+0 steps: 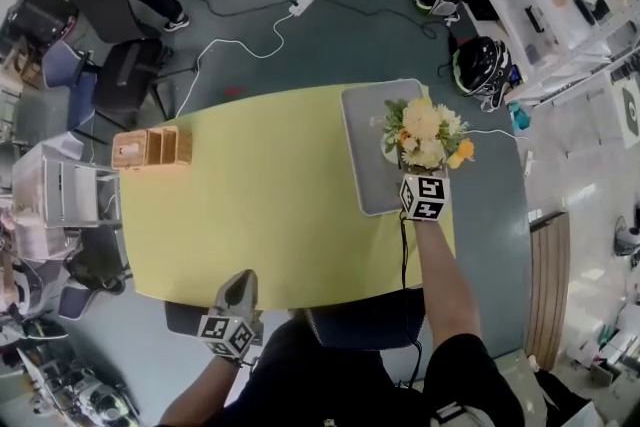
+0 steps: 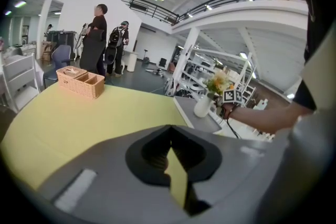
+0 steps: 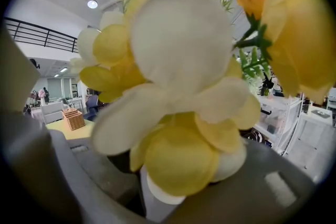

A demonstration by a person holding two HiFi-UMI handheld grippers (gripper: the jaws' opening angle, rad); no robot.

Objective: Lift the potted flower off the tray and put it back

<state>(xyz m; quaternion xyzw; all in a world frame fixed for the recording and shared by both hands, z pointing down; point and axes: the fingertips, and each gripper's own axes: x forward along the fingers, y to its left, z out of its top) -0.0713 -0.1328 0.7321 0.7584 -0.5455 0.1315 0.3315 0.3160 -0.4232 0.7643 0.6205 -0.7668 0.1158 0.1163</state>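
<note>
My right arm [image 1: 445, 285] is stretched straight out from my body, bare forearm crossing the near edge of the yellow table [image 1: 260, 195], wrist in line with it. The right gripper [image 1: 408, 167] points away from me, its marker cube facing up, right at the potted flower [image 1: 425, 135]. In the right gripper view the blooms [image 3: 178, 76] fill nearly everything, and low down I see the white pot [image 3: 152, 194] sitting between the two grey jaws, which are closed in against its sides. So that gripper [image 3: 157, 202] has hold of the pot.

The flower is over the far right part of the grey tray [image 1: 365, 175], which lies at the table's right end. From the left gripper view the pot [image 2: 202, 106] is upright, its base down at the tray [image 2: 194, 118]; whether it rests there or is just clear of it I cannot tell.

My left arm is tucked in low and bent, the left gripper [image 1: 240, 283] at the table's near edge, aimed forward. Its jaws [image 2: 170, 165] are drawn together, only a thin sliver of yellow tabletop showing between them, with nothing held.

A wicker basket [image 1: 150, 147] stands at the table's far left, well apart from the tray.
</note>
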